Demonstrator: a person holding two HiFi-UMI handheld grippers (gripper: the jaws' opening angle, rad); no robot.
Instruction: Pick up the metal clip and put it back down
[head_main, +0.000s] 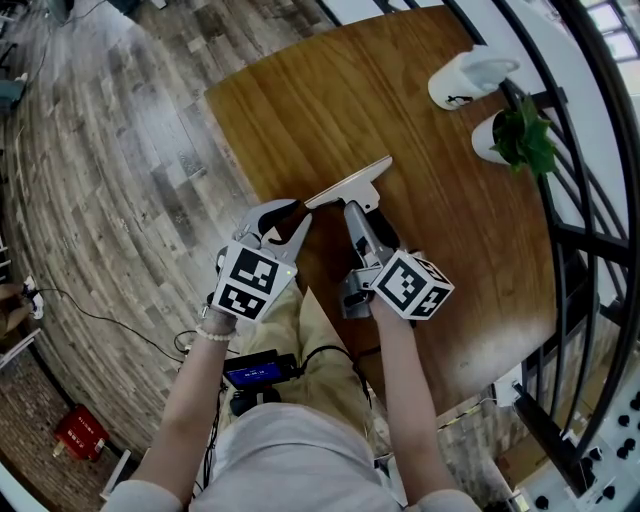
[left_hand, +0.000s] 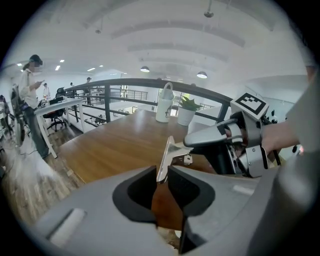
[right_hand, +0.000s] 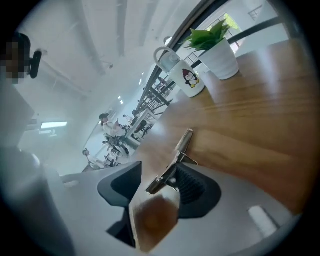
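Note:
The metal clip (head_main: 348, 183) is a flat silvery plate with wire handles, held just above the round wooden table (head_main: 300, 110). My left gripper (head_main: 298, 215) is shut on the clip's near end; in the left gripper view the thin plate (left_hand: 165, 160) stands on edge, pinched between the two dark pads. My right gripper (head_main: 360, 212) is at the clip's other side with its jaws wide open. In the right gripper view the clip (right_hand: 177, 160) leans against the ribbed right pad (right_hand: 192, 182), and the left pad stands well apart from it.
A white mug (head_main: 465, 78) and a potted plant (head_main: 515, 135) stand at the table's far right, by a black railing (head_main: 570, 200). The table's left edge drops to a wood floor (head_main: 100, 150). A person (left_hand: 30, 80) stands far off at desks.

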